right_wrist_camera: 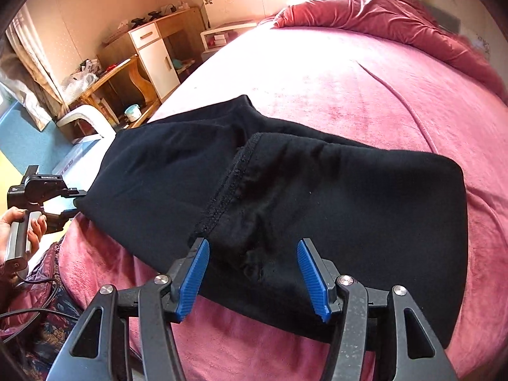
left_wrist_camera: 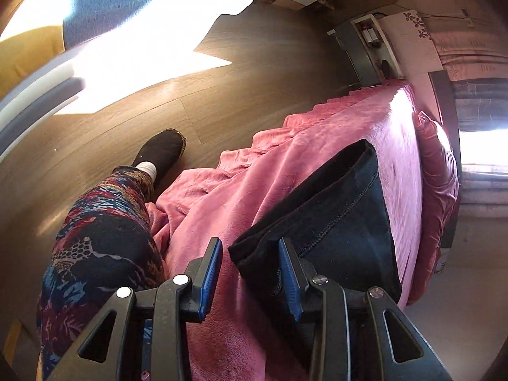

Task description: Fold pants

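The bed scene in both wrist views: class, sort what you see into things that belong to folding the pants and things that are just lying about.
Belongs to the job:
black pants
left gripper, open
right gripper, open
pink bedspread they lie on

Just lying about:
red duvet
wooden desk
small pot on the floor

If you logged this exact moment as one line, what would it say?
black pants: folded, on pink bed | left gripper: open, at pants edge | right gripper: open, over pants
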A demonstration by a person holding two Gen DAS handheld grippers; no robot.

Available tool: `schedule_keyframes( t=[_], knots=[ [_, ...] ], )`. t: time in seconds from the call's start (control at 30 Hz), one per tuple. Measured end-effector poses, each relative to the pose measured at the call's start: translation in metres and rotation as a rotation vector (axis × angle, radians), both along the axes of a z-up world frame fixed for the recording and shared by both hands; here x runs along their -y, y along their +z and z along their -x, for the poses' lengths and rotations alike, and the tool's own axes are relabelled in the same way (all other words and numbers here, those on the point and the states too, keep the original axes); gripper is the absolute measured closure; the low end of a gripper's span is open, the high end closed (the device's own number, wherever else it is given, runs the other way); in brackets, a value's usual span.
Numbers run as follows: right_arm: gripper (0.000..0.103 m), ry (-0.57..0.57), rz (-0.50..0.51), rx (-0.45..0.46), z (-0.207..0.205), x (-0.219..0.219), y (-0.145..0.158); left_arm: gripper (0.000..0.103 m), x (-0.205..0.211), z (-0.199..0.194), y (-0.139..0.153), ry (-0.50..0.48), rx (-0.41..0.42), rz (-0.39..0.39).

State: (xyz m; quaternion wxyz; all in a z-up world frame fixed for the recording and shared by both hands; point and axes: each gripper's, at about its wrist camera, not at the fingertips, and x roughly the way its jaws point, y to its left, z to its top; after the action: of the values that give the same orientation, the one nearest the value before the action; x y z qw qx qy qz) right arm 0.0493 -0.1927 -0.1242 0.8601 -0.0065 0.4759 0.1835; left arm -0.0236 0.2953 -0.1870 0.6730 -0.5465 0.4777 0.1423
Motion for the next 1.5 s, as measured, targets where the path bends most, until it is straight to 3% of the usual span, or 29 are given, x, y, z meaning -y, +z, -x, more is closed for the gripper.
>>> schedule_keyframes(
  t=[0.13,0.2,0.27,0.37,0.47,0.6,0.7,0.83,0.93,1.07,1.1,1.17,1.2,1.23,1.3,1.4,1.5],
  knots=[
    [0.044,-0.018,0.002,-0.016,0.000,0.001,-0.005,0.067,0.000,-0.005,-0.008,0.006,0.030,0.046],
    [0.044,-0.022,0.006,-0.016,0.001,0.002,-0.006,0.078,0.001,-0.004,-0.004,-0.001,0.056,0.045],
    [0.044,-0.027,0.009,-0.014,0.000,0.002,-0.006,0.087,0.001,-0.004,0.006,-0.005,0.092,0.021],
    [0.044,-0.031,-0.011,-0.012,-0.001,0.003,-0.002,0.089,0.008,-0.011,0.038,-0.057,0.209,-0.026],
    [0.044,-0.019,-0.080,-0.032,-0.006,0.005,0.001,0.089,0.034,-0.029,0.084,-0.205,0.405,-0.019],
    [0.044,0.006,-0.329,-0.110,-0.019,0.013,0.007,0.089,0.096,-0.050,0.138,-0.490,0.591,-0.060],
    [0.036,0.056,-0.492,-0.143,-0.033,0.012,0.018,0.089,0.146,-0.059,0.156,-0.672,0.667,-0.061],
    [0.032,0.115,-0.629,-0.169,-0.059,0.004,0.036,0.089,0.200,-0.063,0.161,-0.854,0.699,-0.054],
    [0.029,0.158,-0.606,-0.165,-0.078,-0.010,0.048,0.089,0.228,-0.061,0.160,-0.946,0.704,-0.053],
    [0.029,0.248,-0.468,-0.203,-0.094,-0.046,0.051,0.089,0.250,-0.059,0.158,-1.014,0.701,-0.049],
    [0.032,0.271,-0.427,-0.217,-0.096,-0.055,0.049,0.089,0.254,-0.058,0.158,-1.026,0.701,-0.052],
    [0.055,0.300,-0.311,-0.232,-0.098,-0.074,0.042,0.089,0.260,-0.056,0.160,-1.052,0.707,-0.057],
    [0.077,0.305,-0.262,-0.232,-0.098,-0.079,0.040,0.089,0.263,-0.054,0.162,-1.067,0.712,-0.073],
    [0.087,0.307,-0.230,-0.225,-0.098,-0.083,0.038,0.089,0.266,-0.053,0.165,-1.081,0.714,-0.098],
    [0.089,0.306,-0.233,-0.208,-0.095,-0.080,0.042,0.089,0.266,-0.051,0.170,-1.110,0.714,-0.133],
    [0.090,0.290,-0.276,-0.176,-0.092,-0.066,0.057,0.086,0.248,-0.050,0.187,-1.120,0.786,-0.050],
    [0.090,0.263,-0.309,-0.145,-0.090,-0.045,0.076,0.085,0.216,-0.051,0.204,-1.044,0.860,0.026]
  ],
)
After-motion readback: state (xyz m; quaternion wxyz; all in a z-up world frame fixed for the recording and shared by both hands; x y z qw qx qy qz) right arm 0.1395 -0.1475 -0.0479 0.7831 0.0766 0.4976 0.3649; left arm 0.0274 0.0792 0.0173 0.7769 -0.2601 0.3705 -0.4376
